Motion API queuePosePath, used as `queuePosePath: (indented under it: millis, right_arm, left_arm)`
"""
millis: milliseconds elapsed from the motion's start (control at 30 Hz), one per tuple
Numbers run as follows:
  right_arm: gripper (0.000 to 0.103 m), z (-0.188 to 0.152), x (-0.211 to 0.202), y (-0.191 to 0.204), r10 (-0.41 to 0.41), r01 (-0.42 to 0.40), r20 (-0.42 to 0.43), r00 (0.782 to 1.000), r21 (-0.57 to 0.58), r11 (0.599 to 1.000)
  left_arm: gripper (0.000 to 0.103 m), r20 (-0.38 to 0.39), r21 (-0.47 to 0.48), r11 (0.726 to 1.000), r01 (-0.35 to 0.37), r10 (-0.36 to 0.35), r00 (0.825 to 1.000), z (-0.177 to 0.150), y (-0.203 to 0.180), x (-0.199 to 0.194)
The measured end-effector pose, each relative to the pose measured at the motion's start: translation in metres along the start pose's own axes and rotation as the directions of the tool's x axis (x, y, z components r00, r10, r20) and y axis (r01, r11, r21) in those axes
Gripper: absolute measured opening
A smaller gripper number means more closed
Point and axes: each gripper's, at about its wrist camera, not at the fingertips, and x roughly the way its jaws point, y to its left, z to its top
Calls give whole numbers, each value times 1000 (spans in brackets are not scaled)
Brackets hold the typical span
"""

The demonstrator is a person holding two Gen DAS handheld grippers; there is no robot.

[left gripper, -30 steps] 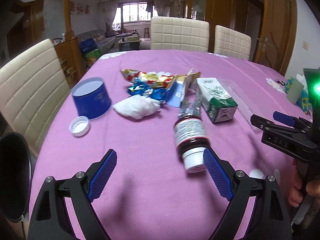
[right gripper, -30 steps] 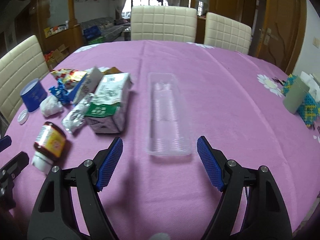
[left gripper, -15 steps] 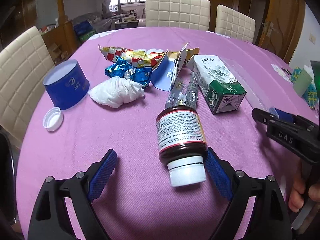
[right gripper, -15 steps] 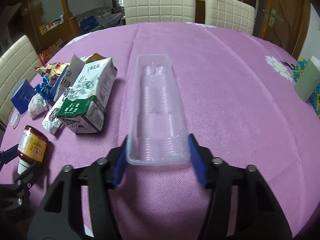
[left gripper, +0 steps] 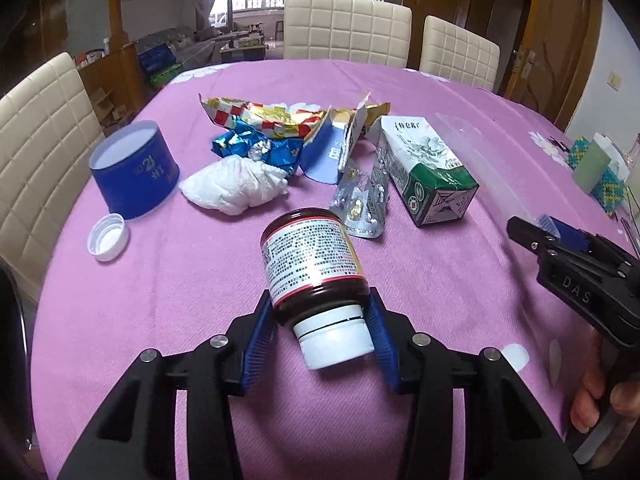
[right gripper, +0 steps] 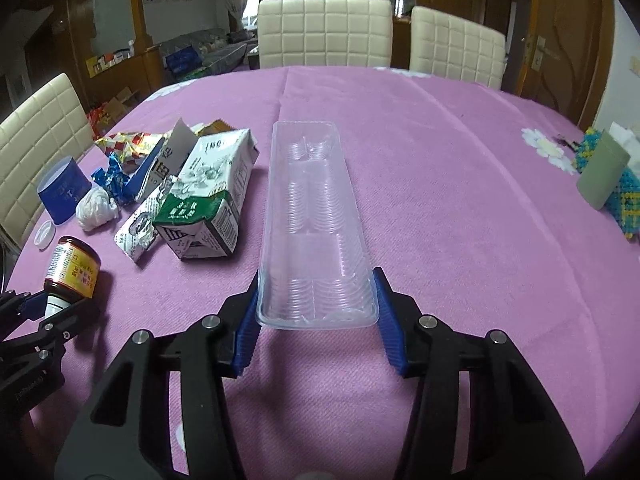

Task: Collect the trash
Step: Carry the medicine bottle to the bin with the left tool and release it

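My left gripper [left gripper: 320, 322] is shut on a dark brown bottle [left gripper: 312, 260] with a white cap, gripping it at the neck; the bottle also shows in the right wrist view [right gripper: 74, 270]. My right gripper [right gripper: 316, 308] is shut on the near end of a long clear plastic tray [right gripper: 312, 216] lying on the purple tablecloth. A pile of trash lies beyond: a green and white carton [left gripper: 424, 168], a foil blister pack [left gripper: 362, 204], a white tissue wad [left gripper: 236, 186], blue foil wrappers [left gripper: 256, 148] and a snack bag [left gripper: 260, 114].
A blue round tub [left gripper: 134, 168] and a white lid [left gripper: 108, 237] sit at the table's left. Cream chairs [right gripper: 324, 32] stand around the table. A green box and knitted item [right gripper: 608, 176] sit at the right edge. My right gripper shows in the left wrist view [left gripper: 576, 264].
Both grippers have moved forward and closed: the left onto the brown bottle's neck, the right onto the near end of the clear tray.
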Motion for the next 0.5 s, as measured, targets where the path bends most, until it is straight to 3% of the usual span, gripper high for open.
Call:
queuePosePath:
  millis: [267, 500]
  right_arm:
    - [52, 3, -25, 14, 19, -16, 63, 998, -51, 999]
    - [52, 3, -29, 34, 61, -54, 66, 996, -99, 994]
  left_arm:
    - [44, 108, -2, 996, -87, 86, 990, 2, 13, -29]
    - [45, 164, -1, 989, -146, 145, 976, -2, 23, -44]
